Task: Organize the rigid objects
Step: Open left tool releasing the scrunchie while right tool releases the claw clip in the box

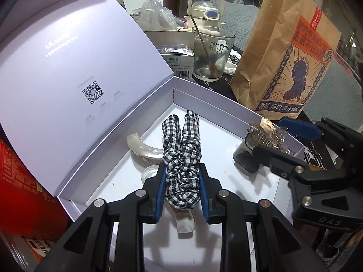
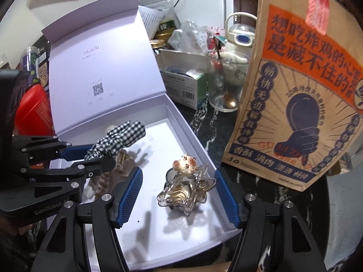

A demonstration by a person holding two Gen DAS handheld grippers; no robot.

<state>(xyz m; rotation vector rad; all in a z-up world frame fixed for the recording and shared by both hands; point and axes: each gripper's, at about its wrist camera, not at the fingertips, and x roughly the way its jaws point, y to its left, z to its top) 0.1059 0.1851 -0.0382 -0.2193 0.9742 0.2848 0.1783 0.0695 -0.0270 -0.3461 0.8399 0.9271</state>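
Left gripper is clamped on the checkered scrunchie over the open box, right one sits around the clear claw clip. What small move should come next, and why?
Probably lift the right gripper away: its pads stand clear of the clear claw clip, which already rests inside the white box.

A black-and-white checked scrunchie (image 1: 181, 158) sits pinched between the left jaws, its two fabric ends pointing away over the white box (image 1: 204, 95). A clear star-shaped hair claw (image 2: 186, 190) with a small pig charm rests on the box floor between the right jaws, touching neither.
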